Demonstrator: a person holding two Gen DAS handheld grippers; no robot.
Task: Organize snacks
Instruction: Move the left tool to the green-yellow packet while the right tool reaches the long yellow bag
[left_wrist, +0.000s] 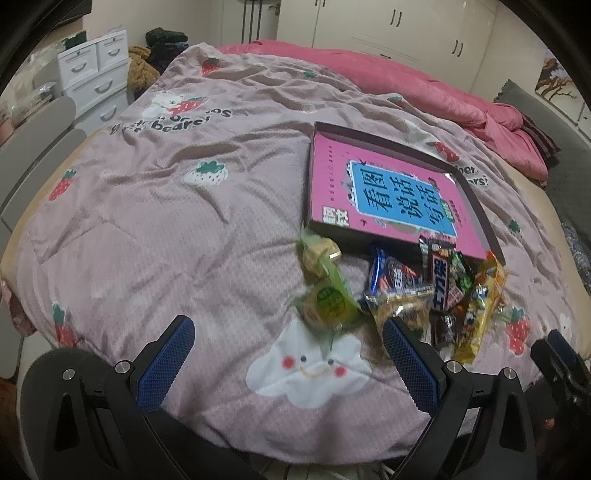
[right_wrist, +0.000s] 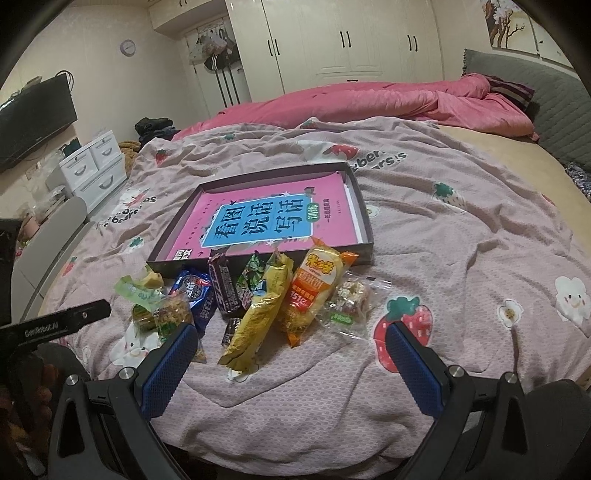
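At the near edge of the bed, the left gripper (left_wrist: 288, 362) is spread wide and holds nothing; its blue pads (left_wrist: 168, 363) hang above the pink blanket (left_wrist: 147, 229), over a white cloud print. The right gripper (right_wrist: 291, 365) is also wide open and empty, and its left pad (right_wrist: 171, 363) overlaps the near corner of a clear cracker bag (right_wrist: 173, 317) in the view, but I cannot tell if they touch.

Between and just beyond the fingers lies the pile of snacks (right_wrist: 258, 299). From left to right there are green-wrapped cakes (left_wrist: 325, 299), a blue cookie pack (right_wrist: 195, 295), a dark chocolate bar (right_wrist: 223, 288), a long yellow packet (right_wrist: 258, 321), an orange-yellow packet (right_wrist: 314, 291) and a clear candy bag (right_wrist: 347, 299). They overlap each other, and the far ends of the chocolate bar and the orange-yellow packet lean on the near wall of the box.

To the left and to the right of the pile the blanket is free, with much room for moving.

Farther, the shallow dark box (right_wrist: 365, 210) stands open. Inside it lies flat only a pink book (right_wrist: 258, 218) with a blue title panel; no snack is inside it.

Behind, a rose quilt (right_wrist: 369, 99) is bunched before white wardrobes (right_wrist: 351, 40).
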